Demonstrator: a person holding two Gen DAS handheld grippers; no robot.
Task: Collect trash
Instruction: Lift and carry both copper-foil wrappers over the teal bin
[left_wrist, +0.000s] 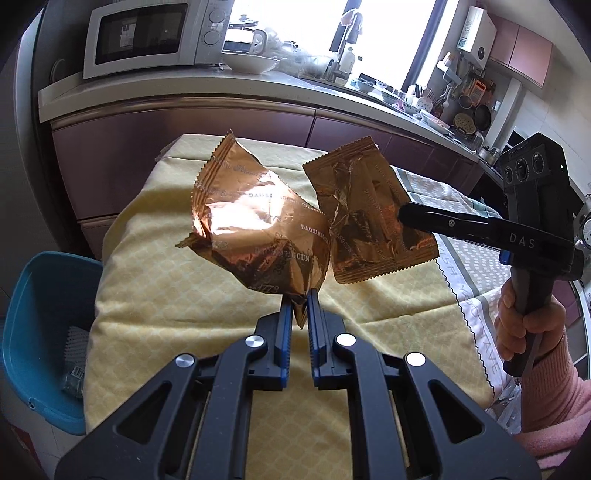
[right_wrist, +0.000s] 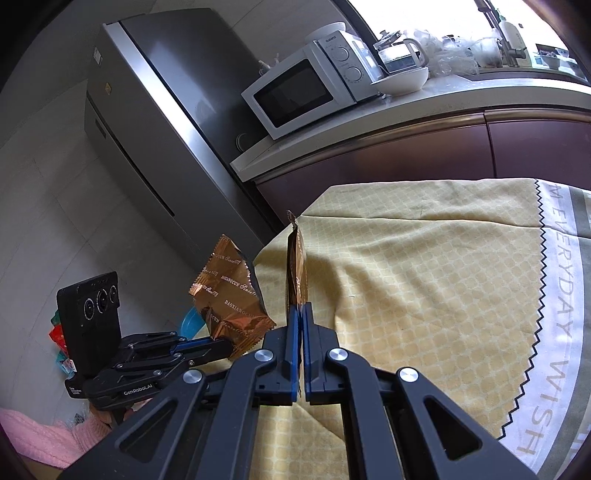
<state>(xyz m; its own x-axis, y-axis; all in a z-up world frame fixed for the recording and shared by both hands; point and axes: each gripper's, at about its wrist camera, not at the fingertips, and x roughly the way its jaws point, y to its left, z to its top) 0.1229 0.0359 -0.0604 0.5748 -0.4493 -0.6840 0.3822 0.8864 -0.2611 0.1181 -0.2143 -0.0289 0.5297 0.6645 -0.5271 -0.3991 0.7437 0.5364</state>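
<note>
My left gripper (left_wrist: 300, 297) is shut on the corner of a crumpled copper foil wrapper (left_wrist: 255, 229) and holds it up above the table's yellow cloth (left_wrist: 166, 288). My right gripper (right_wrist: 300, 308) is shut on a second copper foil wrapper (right_wrist: 295, 266), seen edge-on in the right wrist view. In the left wrist view that second wrapper (left_wrist: 369, 214) hangs beside the first, pinched by the right gripper (left_wrist: 406, 216) coming in from the right. The first wrapper (right_wrist: 232, 291) and the left gripper (right_wrist: 225, 345) show at the left of the right wrist view.
A blue bin (left_wrist: 40, 332) with some trash in it stands on the floor left of the table. A grey-and-white printed cloth (right_wrist: 554, 314) covers the table's right side. Behind are a counter with a microwave (left_wrist: 147, 37), a bowl (left_wrist: 249, 61) and a fridge (right_wrist: 155, 129).
</note>
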